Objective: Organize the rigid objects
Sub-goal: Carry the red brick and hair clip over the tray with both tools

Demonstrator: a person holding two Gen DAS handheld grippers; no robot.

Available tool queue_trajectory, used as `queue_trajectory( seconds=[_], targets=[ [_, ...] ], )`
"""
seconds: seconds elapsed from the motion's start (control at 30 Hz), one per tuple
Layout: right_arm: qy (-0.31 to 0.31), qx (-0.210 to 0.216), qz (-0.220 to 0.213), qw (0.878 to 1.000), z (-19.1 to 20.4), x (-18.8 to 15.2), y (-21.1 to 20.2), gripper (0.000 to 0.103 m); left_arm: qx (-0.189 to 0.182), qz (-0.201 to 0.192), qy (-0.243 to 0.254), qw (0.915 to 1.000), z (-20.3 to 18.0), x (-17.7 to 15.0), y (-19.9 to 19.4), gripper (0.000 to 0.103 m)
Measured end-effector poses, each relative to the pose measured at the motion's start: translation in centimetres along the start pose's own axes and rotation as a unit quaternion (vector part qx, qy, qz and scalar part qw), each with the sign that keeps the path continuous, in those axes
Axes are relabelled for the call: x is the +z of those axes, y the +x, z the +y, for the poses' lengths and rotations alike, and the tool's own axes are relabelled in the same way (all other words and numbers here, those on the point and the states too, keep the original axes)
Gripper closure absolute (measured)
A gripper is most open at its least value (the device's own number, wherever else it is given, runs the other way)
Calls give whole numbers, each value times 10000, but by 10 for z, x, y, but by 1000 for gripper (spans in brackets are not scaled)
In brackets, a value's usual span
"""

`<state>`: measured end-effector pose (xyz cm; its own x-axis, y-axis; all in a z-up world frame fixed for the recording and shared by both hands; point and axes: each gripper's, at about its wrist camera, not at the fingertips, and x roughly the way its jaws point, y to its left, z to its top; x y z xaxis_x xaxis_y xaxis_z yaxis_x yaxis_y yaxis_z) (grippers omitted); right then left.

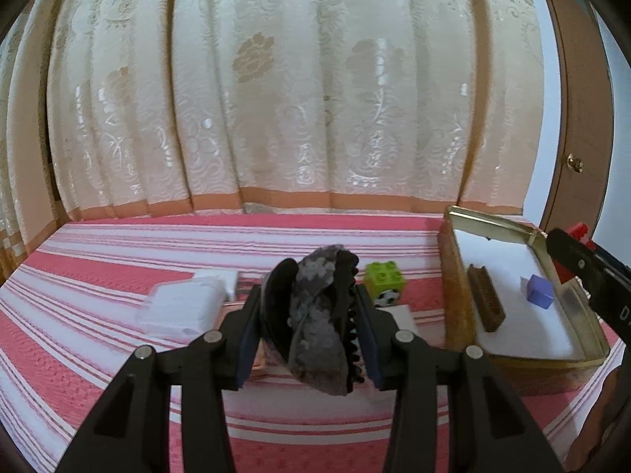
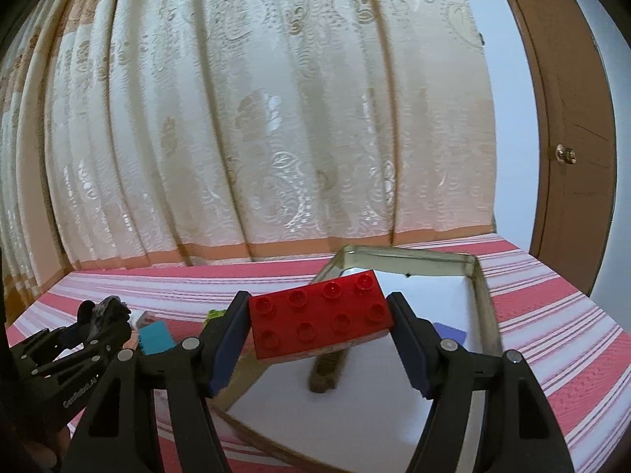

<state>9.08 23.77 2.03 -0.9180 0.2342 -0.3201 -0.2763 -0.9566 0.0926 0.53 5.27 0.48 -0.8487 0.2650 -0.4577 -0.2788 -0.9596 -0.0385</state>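
My left gripper (image 1: 307,315) is shut on a black toothed hair claw clip with grey patterned fabric (image 1: 315,315), held above the striped bed. My right gripper (image 2: 319,327) is shut on a red eight-stud building brick (image 2: 321,313) and holds it over the near left part of the open gold tin box (image 2: 483,295). In the left wrist view the tin (image 1: 461,307) lies at the right and holds a brown brush (image 1: 485,301) and a purple cube (image 1: 540,291). The right gripper (image 1: 583,272) shows over the tin's right side. A green brick with a football picture (image 1: 384,282) lies left of the tin.
A clear plastic case (image 1: 181,307) and a white box (image 1: 217,276) lie on the pink striped bedspread (image 1: 98,268) at the left. A teal block (image 2: 155,337) lies near the left gripper (image 2: 98,315). A cream curtain (image 1: 276,98) hangs behind; a brown door (image 2: 572,157) is at the right.
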Motion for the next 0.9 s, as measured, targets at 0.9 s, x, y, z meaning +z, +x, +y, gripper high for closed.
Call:
queue_trajectory(
  seconds=[0.9],
  targets=[
    [355, -982, 31, 9945, -124, 16, 22, 32, -638, -121, 312, 9974, -92, 18, 10, 60]
  ],
)
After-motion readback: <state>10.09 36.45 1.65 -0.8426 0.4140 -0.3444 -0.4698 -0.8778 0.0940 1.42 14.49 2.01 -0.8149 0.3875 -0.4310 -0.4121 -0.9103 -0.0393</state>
